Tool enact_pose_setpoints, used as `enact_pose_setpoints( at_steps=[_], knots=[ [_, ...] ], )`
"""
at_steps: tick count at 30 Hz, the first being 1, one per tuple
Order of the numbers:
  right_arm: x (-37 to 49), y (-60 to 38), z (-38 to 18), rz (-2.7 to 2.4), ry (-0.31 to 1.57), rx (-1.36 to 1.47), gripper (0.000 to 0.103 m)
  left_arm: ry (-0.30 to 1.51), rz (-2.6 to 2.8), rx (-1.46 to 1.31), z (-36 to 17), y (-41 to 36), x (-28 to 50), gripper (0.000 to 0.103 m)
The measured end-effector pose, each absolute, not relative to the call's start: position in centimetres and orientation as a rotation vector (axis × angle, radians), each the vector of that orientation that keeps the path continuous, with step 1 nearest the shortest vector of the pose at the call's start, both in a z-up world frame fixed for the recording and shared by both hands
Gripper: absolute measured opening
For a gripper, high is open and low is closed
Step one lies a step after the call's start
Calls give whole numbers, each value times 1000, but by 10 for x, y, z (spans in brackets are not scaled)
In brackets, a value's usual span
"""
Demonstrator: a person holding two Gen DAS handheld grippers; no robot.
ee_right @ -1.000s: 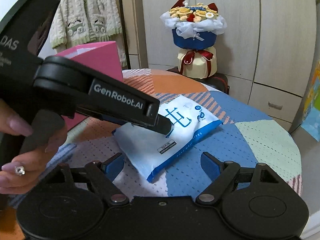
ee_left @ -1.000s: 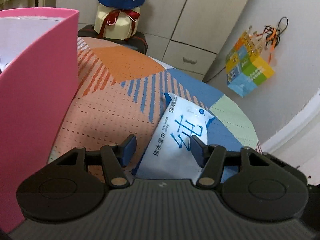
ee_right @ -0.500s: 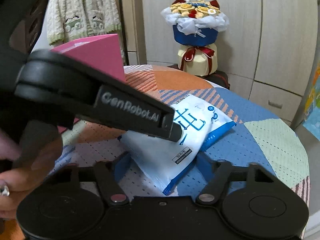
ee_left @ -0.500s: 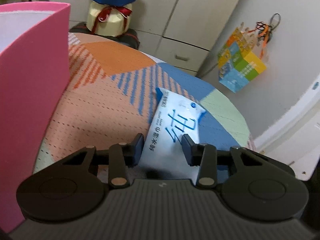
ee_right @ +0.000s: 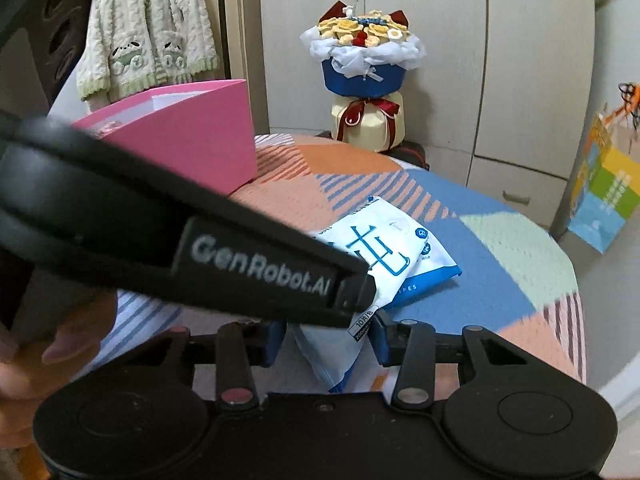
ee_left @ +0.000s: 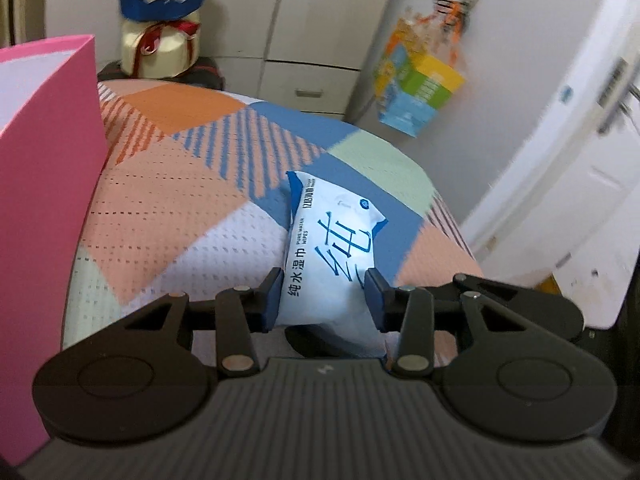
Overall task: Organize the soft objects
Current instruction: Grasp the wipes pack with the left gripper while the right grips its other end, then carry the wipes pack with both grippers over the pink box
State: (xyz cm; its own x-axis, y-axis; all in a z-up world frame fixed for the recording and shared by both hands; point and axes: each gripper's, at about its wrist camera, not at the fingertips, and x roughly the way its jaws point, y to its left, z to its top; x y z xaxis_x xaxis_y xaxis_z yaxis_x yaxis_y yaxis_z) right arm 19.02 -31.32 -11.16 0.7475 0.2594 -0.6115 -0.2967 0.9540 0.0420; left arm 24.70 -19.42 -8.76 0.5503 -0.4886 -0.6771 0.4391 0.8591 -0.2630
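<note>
left gripper [ee_left: 322, 294] pinches the near end of the wipes pack [ee_left: 332, 240], pads touching both sides. right gripper [ee_right: 328, 336] jaws closing around the same pack's near corner; contact unclear. pack lies mid table [ee_left: 168, 208], pink box [ee_left: 44, 184] at 9 o'clock. squeeze gently, lift level, swing toward box.

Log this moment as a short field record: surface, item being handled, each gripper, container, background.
surface: round table with patterned cloth
item: white-and-blue wet wipes pack, one end raised off the cloth
left gripper: fingers pressed on the pack's sides
right gripper: closing, the pack's near end between its fingers
container: pink box, left of the pack
background: bouquet, cabinets, colourful bag
</note>
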Motion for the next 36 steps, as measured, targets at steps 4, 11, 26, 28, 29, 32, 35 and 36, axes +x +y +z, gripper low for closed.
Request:
enact_pose_setpoints(
  at_steps=[4, 11, 26, 28, 29, 32, 35, 36],
  knots=[
    [166, -311, -106, 285, 658, -50, 49, 794, -606, -4, -81, -192, 216, 41],
    [115, -301, -96, 229, 673, 56, 52, 813, -760, 61, -70, -170, 177, 41],
    [35, -235, -66, 272, 697, -10, 52, 876, -917, 54, -40, -88, 115, 42],
    [25, -225, -58, 286, 692, -32, 52, 867, -923, 51, -31, -74, 106, 42],
    [20, -219, -53, 296, 686, -44, 52, 859, -923, 53, -27, -69, 102, 42],
    [13, -206, -39, 333, 672, -48, 52, 829, -914, 59, -13, -51, 90, 42],
    [10, -193, -26, 376, 661, -57, 52, 806, -896, 59, 0, -31, 82, 43],
    [9, -187, -21, 388, 655, -65, 52, 795, -893, 57, 4, -24, 80, 43]
  ],
)
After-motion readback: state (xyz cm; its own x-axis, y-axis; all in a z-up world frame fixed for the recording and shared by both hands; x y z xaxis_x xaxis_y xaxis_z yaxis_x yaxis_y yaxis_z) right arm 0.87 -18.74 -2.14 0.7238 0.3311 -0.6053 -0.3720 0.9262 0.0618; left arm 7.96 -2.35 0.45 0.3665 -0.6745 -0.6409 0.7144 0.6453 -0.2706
